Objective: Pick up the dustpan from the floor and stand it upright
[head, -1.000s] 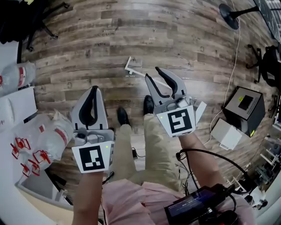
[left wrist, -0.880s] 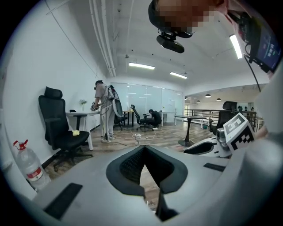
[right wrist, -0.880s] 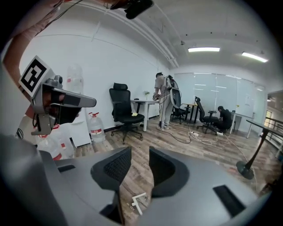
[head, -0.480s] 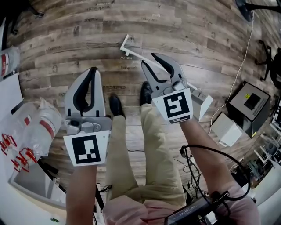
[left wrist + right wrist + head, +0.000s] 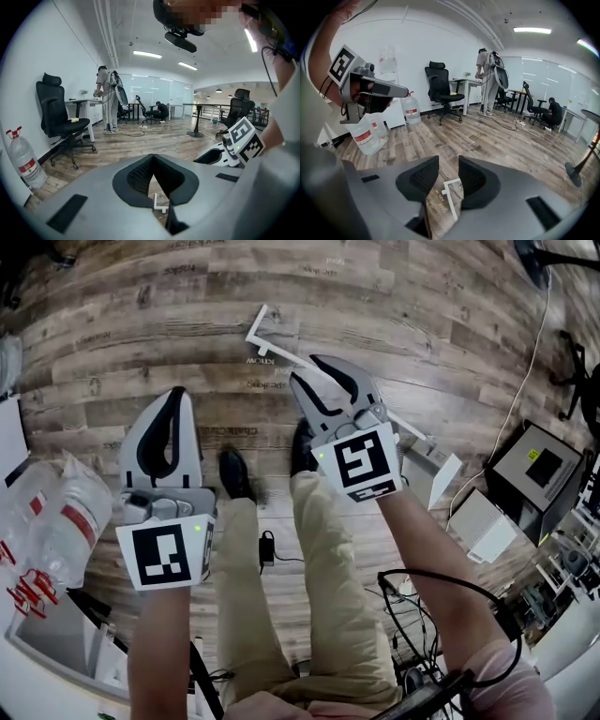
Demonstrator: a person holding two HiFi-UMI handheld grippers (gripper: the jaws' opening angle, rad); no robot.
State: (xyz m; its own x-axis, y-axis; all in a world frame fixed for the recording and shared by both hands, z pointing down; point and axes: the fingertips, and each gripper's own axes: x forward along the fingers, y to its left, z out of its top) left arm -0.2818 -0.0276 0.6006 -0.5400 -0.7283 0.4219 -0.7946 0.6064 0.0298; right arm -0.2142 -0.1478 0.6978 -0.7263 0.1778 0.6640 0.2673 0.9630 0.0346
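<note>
Head view: your left gripper (image 5: 174,395) has jaws pressed together, empty, over floor (image 5: 422,315). Your right gripper (image 5: 312,373) has jaws spread. Dustpan (image 5: 277,352) flat on floor; handle (image 5: 257,327) passes beneath right gripper, T-end just ahead of its tips.

Left gripper view: tips touching, nothing pinched. Handle T-end shows on floor through loop under tips.

Right gripper view: jaws apart, nothing gripped. Handle T-end lies on floor, framed in gap, clear of both pads. Bottle (image 5: 365,133) to gripper's left, well apart.
</note>
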